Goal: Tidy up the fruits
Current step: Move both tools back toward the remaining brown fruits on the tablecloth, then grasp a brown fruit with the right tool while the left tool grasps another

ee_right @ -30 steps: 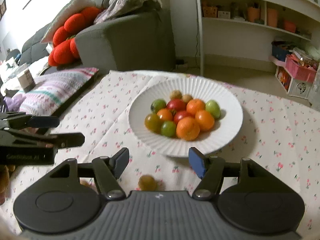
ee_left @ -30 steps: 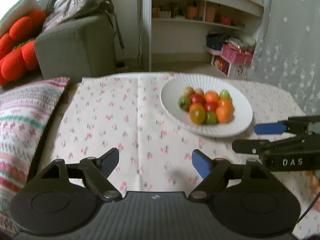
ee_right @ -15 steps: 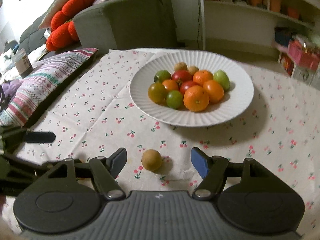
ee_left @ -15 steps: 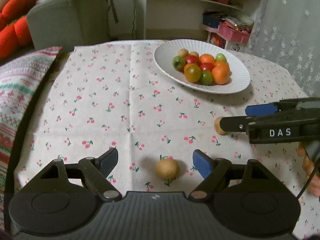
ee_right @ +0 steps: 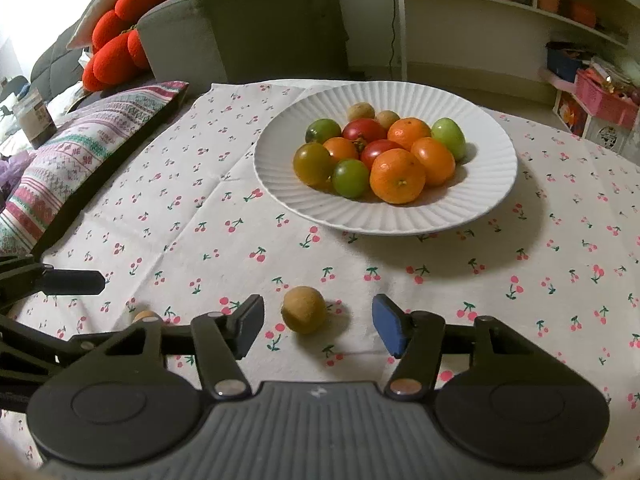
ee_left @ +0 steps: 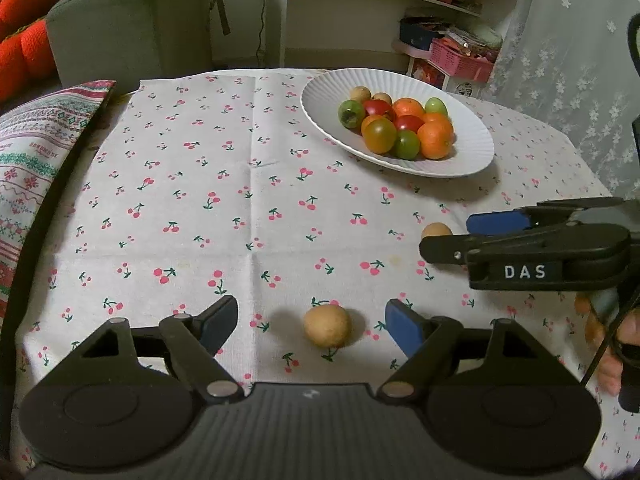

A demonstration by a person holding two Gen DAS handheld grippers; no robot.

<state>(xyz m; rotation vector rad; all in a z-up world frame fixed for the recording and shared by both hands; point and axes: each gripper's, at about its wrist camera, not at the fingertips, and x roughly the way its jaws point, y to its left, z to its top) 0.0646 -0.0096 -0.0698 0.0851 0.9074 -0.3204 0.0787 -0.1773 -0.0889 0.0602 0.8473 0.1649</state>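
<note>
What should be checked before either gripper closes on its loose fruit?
1. Brown fruit between the left gripper fingers, untouched: ok.
2. Second brown fruit between the right gripper fingers, which are closing, no contact yet: ok.
3. Second fruit centred: not ok, it sits nearer the left finger.
4. Both fruits resting on the tablecloth: ok.
5. Free space on the white plate beside the piled fruit: ok.
6. Clearance between the grippers: cannot tell.

Both wrist cameras sit low behind their tongs, tilted down over the desk (ee_left: 248, 184) and facing the shelves. The left view looks from left of the white plate (ee_left: 472, 152), the right view nearly straight at it; both share it.
</note>
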